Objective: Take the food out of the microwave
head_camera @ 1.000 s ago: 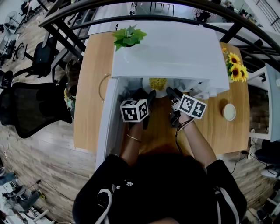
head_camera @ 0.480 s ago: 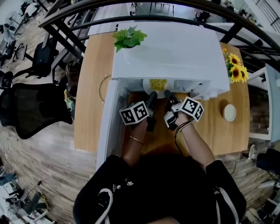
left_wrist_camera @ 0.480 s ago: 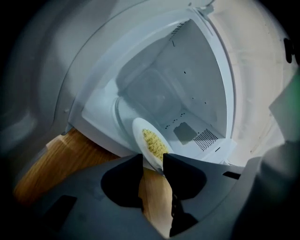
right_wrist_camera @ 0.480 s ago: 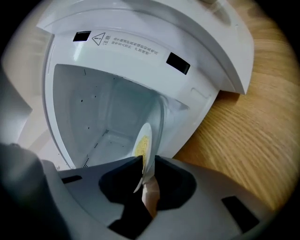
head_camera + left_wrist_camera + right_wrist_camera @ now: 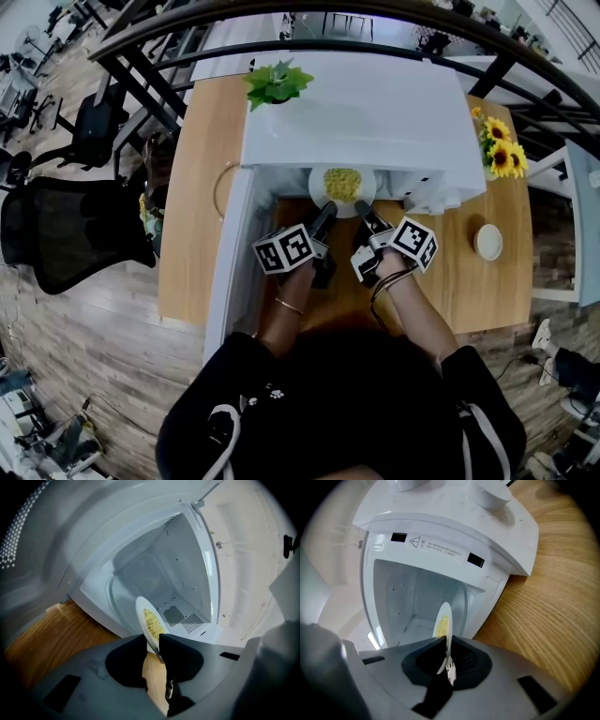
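The plate (image 5: 342, 198) of yellow food (image 5: 342, 182) lies at the microwave (image 5: 366, 112) mouth, partly out and straight ahead of both tools. The left tool (image 5: 327, 210), whose jaws have just been closing, pinches the near rim. The right tool (image 5: 360, 207) pinches the rim alongside it. Judged: withdrawal runs back over the desk (image 5: 187, 234).

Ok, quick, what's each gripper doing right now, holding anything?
Left gripper: jaws have just been closing, now gripping the rim of the plate.
Right gripper: shut on the same plate's rim.
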`<state>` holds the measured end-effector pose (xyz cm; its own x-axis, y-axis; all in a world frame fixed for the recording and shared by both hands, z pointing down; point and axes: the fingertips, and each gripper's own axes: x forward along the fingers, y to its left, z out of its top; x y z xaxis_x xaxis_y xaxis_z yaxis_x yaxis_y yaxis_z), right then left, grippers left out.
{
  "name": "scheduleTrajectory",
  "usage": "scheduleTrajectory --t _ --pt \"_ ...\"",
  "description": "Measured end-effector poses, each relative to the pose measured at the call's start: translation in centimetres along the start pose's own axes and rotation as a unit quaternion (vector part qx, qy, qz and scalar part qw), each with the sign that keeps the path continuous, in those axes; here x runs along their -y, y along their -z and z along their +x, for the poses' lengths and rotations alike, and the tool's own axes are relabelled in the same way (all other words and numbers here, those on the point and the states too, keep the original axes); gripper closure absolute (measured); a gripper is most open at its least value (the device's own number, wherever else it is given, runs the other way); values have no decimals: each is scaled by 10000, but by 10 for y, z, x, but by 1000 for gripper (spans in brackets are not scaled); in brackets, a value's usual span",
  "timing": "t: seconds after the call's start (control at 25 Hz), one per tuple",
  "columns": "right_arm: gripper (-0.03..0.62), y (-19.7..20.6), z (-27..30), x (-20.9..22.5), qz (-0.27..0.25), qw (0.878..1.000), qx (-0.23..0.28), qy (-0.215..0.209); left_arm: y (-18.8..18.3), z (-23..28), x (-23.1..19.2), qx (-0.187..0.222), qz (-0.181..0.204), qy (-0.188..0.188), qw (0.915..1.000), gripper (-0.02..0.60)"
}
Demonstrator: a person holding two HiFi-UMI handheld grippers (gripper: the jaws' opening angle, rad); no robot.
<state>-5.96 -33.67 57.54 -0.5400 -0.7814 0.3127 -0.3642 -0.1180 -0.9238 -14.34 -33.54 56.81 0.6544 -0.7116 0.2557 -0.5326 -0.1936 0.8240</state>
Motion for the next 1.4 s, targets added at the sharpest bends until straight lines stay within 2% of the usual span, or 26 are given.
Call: scheduleTrajectory --t 0.72,0.96,1.4 --pt "571 16 -106 -36 201 9977 -129 -641 45 -58 90 308 392 403 9979 497" --pt "574 24 -139 -41 302 9967 -164 -736 66 -77 111 315 375 511 9975 497" --pt "579 20 -183 -64 324 9938 -104 -1059 73 -96 161 432 812 756 9929 497"
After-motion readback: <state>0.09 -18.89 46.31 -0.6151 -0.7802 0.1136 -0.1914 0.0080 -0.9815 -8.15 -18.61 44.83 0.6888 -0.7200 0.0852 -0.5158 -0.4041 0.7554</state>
